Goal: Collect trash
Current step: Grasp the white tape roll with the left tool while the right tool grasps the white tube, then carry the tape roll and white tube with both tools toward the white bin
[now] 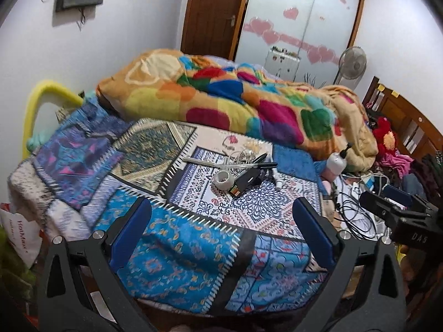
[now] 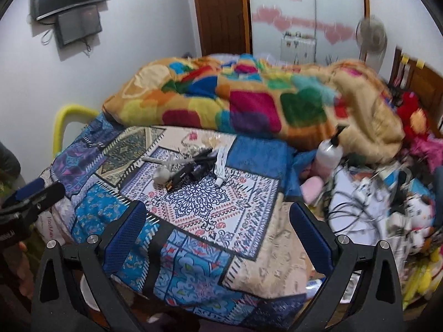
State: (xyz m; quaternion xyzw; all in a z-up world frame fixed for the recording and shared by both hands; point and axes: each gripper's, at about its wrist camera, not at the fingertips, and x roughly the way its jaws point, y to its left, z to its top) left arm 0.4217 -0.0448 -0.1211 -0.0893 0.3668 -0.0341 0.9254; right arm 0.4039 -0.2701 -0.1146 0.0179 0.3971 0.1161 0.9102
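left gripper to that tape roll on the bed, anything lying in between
Nothing loose: in the left wrist view only bare patchwork bedspread lies between the open left gripper and the tape roll.

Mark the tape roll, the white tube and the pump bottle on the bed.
tape roll (image 1: 223,178), left wrist view, on its upper rim.
white tube (image 2: 221,163), right wrist view, mid-body.
pump bottle (image 1: 335,161), left wrist view, on its white body.
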